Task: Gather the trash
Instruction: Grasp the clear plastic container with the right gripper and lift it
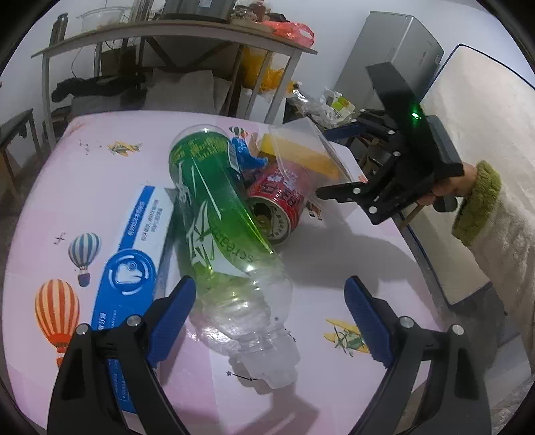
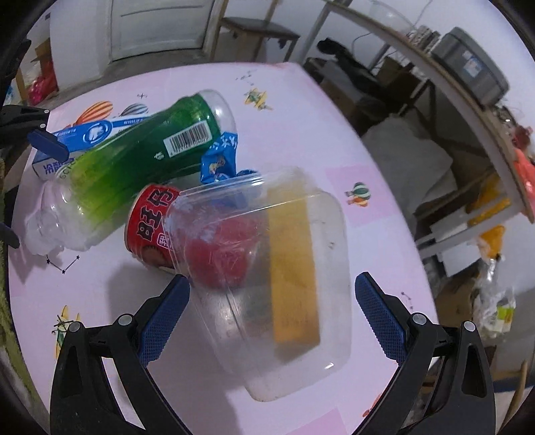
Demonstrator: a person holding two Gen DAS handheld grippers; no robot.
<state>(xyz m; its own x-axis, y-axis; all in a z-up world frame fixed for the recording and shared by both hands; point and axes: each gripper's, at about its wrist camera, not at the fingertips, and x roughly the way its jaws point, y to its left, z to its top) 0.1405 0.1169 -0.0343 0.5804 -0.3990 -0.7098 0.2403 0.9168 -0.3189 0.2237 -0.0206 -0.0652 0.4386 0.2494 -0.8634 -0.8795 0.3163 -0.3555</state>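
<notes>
A green-labelled plastic bottle (image 1: 214, 214) lies on the pink tablecloth (image 1: 100, 174), its clear capless neck pointing at me. My left gripper (image 1: 271, 318) is open, its blue pads on either side of that neck end. A red can (image 1: 277, 200) lies on its side against the bottle, with a blue wrapper (image 1: 245, 155) behind it. A clear plastic tub (image 2: 301, 267) with a yellow sponge inside leans on the red can (image 2: 150, 221). My right gripper (image 2: 271, 318) is open and straddles the tub. A blue-white box (image 1: 133, 251) lies under the bottle.
The right gripper (image 1: 322, 164) shows in the left wrist view, held by a hand (image 1: 451, 184) in a green-cuffed white sleeve. The table's right edge (image 1: 418, 254) is close. A shelf unit (image 1: 174, 30), a grey cabinet (image 1: 394, 53) and bagged clutter (image 1: 321, 107) stand behind.
</notes>
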